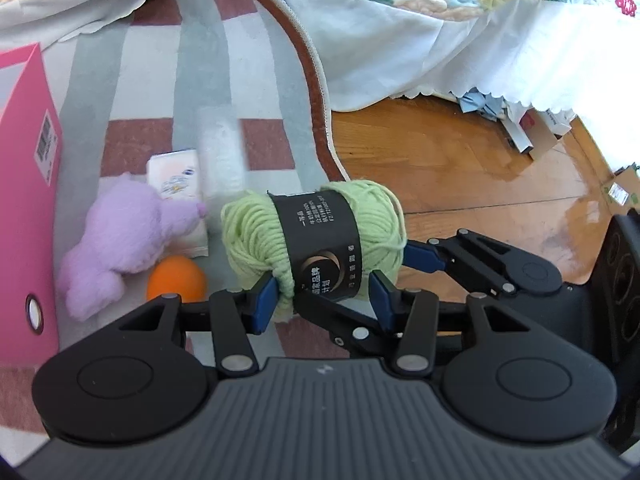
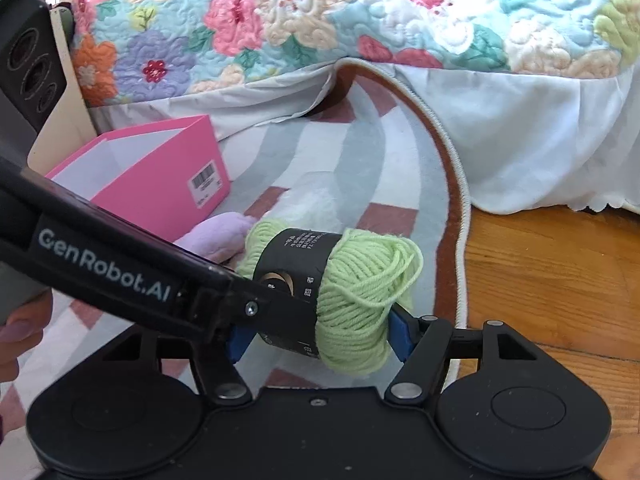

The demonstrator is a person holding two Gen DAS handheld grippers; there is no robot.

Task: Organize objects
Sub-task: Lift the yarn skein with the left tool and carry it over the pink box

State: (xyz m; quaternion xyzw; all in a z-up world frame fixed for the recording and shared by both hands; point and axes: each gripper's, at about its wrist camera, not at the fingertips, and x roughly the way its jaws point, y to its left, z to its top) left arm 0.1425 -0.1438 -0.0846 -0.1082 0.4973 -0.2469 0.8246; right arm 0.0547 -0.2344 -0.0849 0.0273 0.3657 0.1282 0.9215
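A light green yarn ball (image 1: pixel 312 236) with a black paper band hangs above the rug, held between both grippers. My left gripper (image 1: pixel 322 300) has its blue pads on the yarn's near end. My right gripper (image 2: pixel 320 340) is closed on the same yarn ball (image 2: pixel 352 292) and also shows in the left wrist view (image 1: pixel 400 272), coming in from the right. A pink open box (image 2: pixel 152 176) stands on the rug to the left. A purple plush toy (image 1: pixel 128 236), an orange ball (image 1: pixel 176 278) and a tissue pack (image 1: pixel 174 178) lie beside the box.
A striped rug (image 1: pixel 168 92) with a brown edge covers the floor on the left, and wood floor (image 1: pixel 460 168) lies on the right. A bed with a floral quilt (image 2: pixel 320 16) and white skirt runs along the back. Cardboard pieces (image 1: pixel 536 136) sit under the bed.
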